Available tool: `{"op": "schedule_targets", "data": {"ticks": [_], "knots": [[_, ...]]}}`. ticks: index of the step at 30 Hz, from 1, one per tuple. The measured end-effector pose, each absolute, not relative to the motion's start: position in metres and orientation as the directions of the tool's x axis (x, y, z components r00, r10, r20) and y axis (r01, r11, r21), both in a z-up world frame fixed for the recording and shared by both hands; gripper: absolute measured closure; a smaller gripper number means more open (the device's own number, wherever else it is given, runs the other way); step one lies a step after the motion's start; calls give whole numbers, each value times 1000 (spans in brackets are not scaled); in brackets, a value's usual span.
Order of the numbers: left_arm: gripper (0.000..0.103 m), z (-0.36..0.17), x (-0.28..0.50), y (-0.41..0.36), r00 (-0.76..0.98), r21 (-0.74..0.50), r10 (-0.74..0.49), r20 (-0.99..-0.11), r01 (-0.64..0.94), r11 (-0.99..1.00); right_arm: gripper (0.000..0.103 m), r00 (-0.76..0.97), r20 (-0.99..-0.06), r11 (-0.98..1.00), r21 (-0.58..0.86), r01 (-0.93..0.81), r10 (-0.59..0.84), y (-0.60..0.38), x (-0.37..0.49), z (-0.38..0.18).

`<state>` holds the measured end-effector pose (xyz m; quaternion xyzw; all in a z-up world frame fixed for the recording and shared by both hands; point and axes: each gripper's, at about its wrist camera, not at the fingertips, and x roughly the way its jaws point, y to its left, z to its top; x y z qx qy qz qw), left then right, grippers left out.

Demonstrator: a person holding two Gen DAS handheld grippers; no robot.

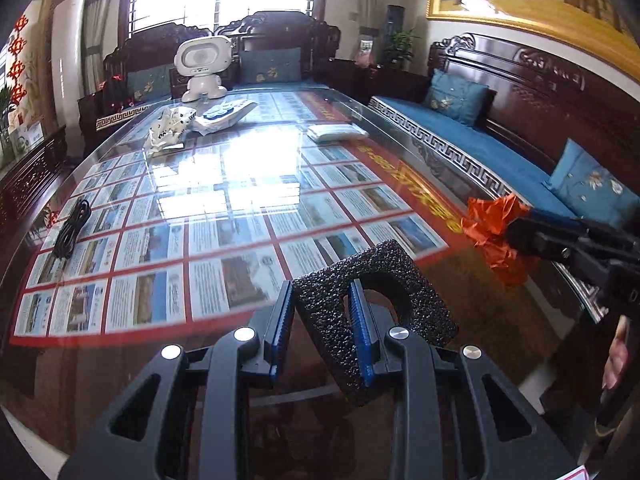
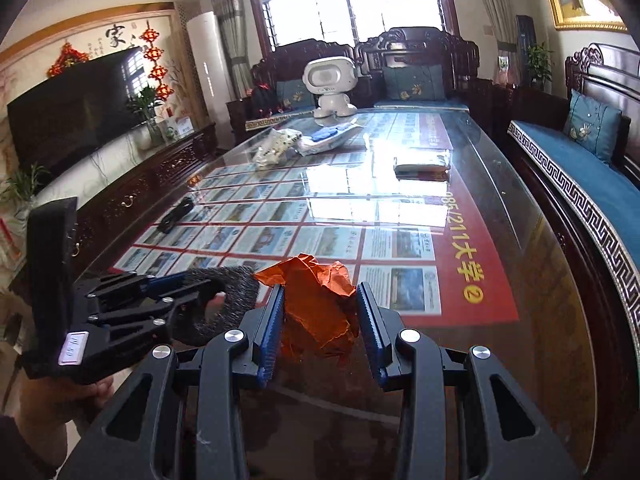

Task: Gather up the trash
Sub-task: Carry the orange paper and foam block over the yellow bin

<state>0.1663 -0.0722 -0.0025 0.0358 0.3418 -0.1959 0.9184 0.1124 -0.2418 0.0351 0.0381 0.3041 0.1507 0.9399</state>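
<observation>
Gripping black foam block [image 1: 360,312] between narrowly parted left fingers [image 1: 282,320], lower centre; clamping crumpled orange wrapper [image 2: 320,304] between half-open right fingers [image 2: 276,312].

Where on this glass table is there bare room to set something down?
Free: the wide middle between the black cable and the white packet, and the near end. Crowded: the far end, around the white robot toy and wrappers.
</observation>
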Motion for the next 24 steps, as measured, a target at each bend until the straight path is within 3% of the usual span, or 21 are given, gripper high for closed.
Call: {"op": "schedule_targets", "data": {"ticks": [15, 24], "knots": [[74, -27, 33, -66, 664, -55, -403, -630, 479, 876, 67, 747, -555, 930, 228, -287, 367, -232, -36, 7], [74, -78, -18, -67, 605, -31, -402, -687, 528, 848, 67, 696, -644, 947, 188, -259, 318, -219, -85, -52]]}}
